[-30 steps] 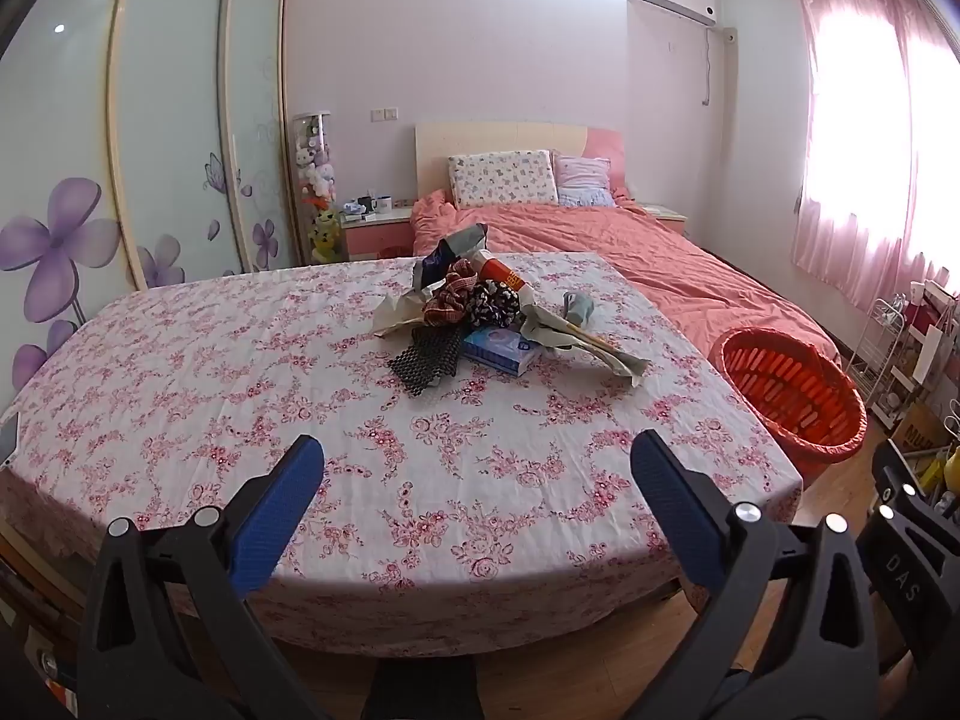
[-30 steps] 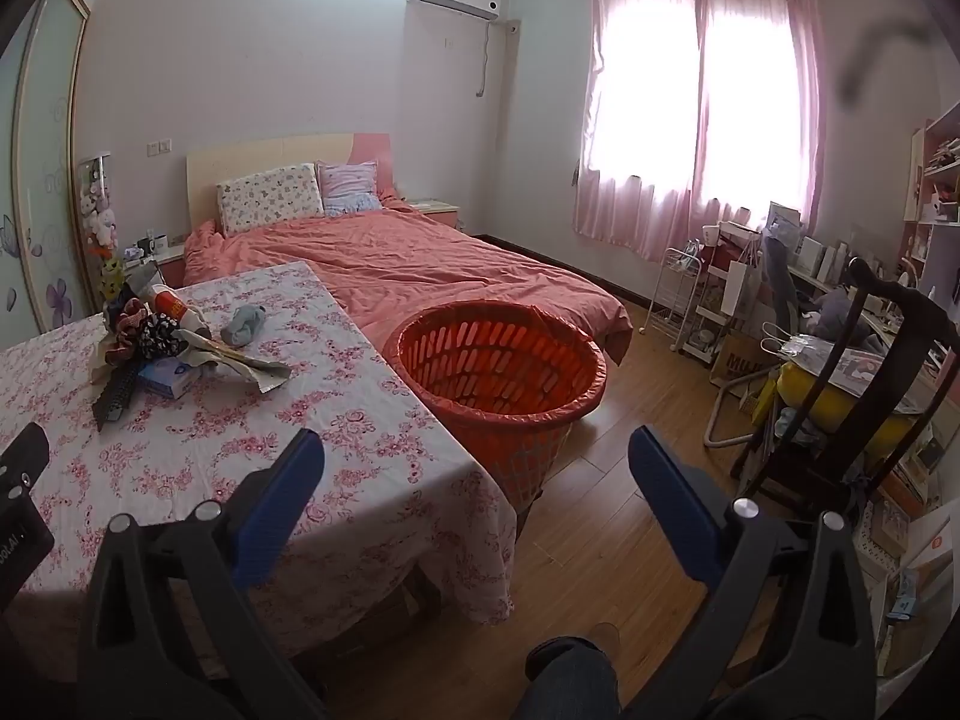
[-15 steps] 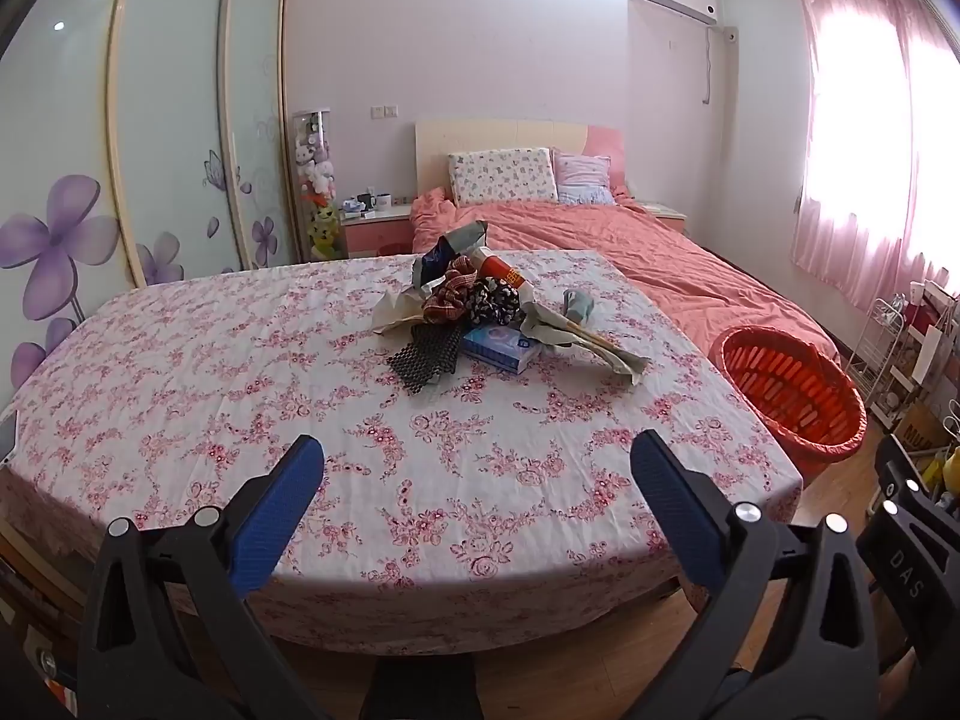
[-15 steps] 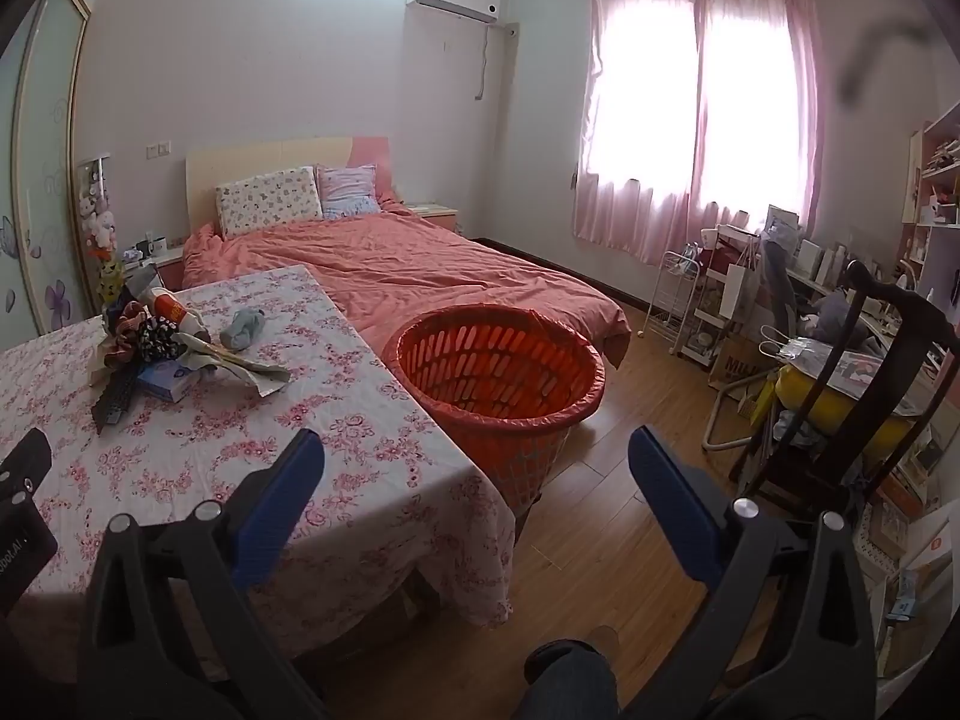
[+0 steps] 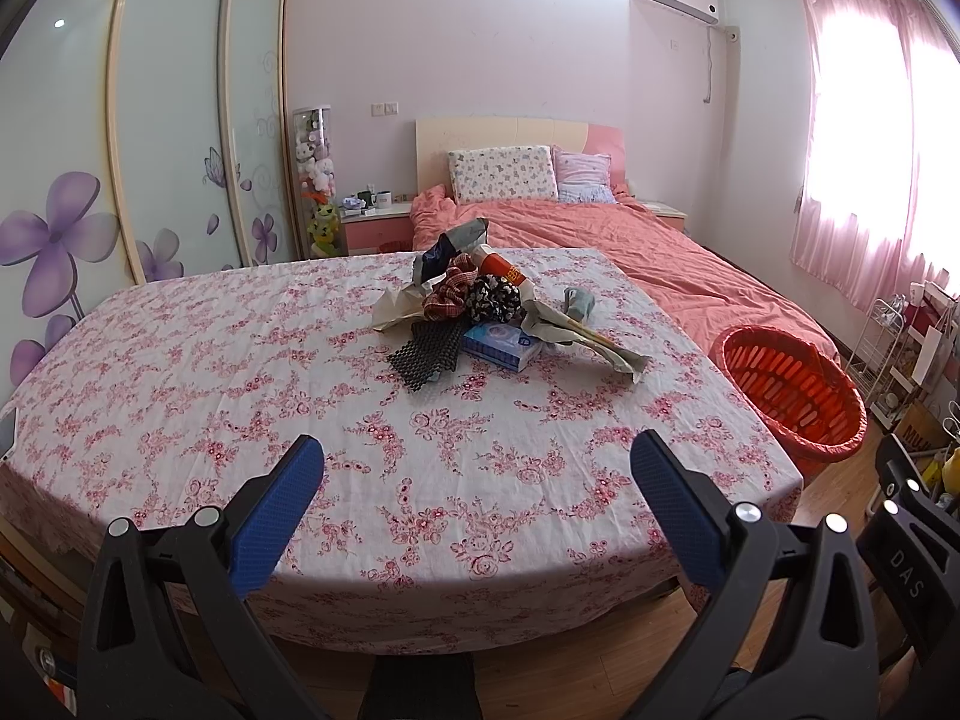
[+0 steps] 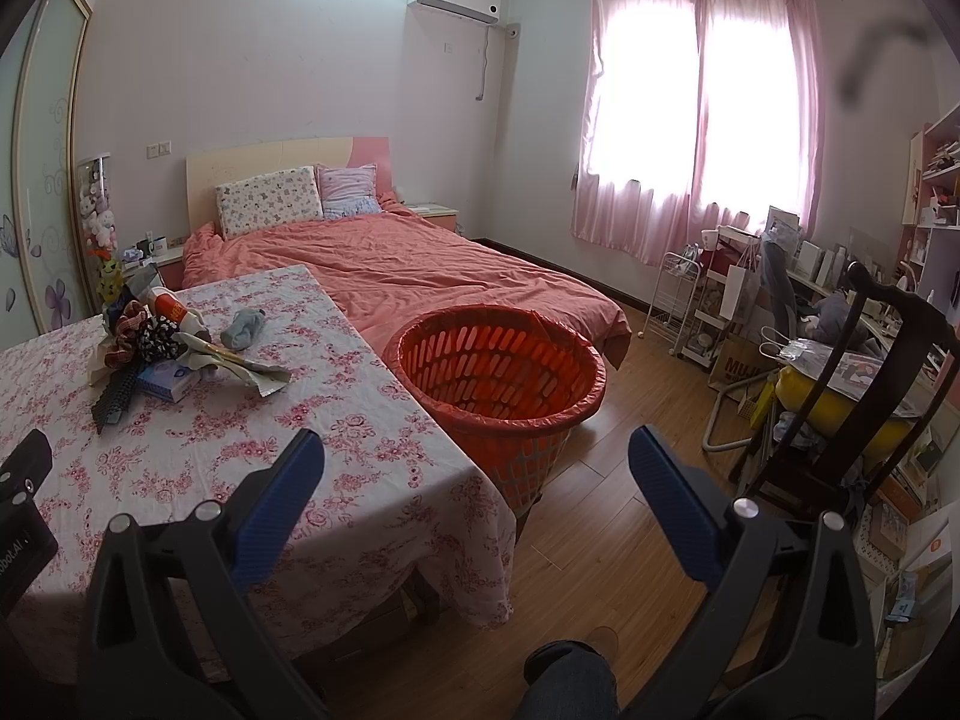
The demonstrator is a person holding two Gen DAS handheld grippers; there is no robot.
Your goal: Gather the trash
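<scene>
Hovering unchanged, wide open and empty: left gripper [image 5: 474,468], right gripper [image 6: 474,462]; trash pile [image 5: 474,312] untouched, basket [image 6: 498,360] waiting.

**Open cloth up front, clutter at the far middle**

The near half of the surface [image 5: 300,396] is bare floral cloth, giving a wide path from its front edge toward the trash pile [image 5: 480,318], which sits bunched at the far middle. The orange basket [image 6: 498,372] stands on the floor just beside the surface's right edge, its mouth unobstructed. Behind both lies the bed [image 6: 420,276]. A dark chair [image 6: 870,390] and crowded shelves hem the wooden floor [image 6: 600,510] on the right.
</scene>
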